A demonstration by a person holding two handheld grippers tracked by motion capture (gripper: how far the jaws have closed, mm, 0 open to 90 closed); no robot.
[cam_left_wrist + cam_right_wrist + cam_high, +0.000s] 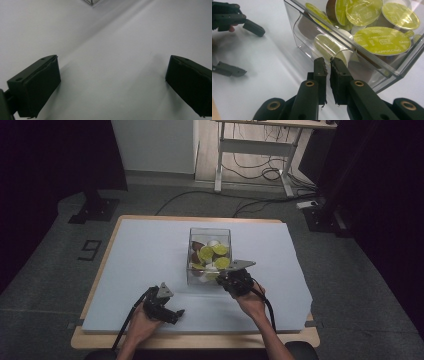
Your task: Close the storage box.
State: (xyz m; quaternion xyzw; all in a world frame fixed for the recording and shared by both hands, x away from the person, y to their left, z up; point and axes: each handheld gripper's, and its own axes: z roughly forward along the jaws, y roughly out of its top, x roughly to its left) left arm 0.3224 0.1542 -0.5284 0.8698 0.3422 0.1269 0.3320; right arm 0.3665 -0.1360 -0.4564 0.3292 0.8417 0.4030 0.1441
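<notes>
A clear plastic box stands mid-table, holding several coffee capsules with lime-green foil lids and some brown and white ones. My right gripper is at the box's near right corner. In the right gripper view its jaws are shut, tips against the box's clear near wall; whether they pinch anything I cannot tell. My left gripper hovers low over the white sheet near the front edge. Its jaws stand wide open with nothing between them, also seen from the right gripper view as the left gripper.
A white sheet covers the wooden table. A corner of the box peeks in at the top of the left gripper view. Beyond the table are a desk frame and floor cables.
</notes>
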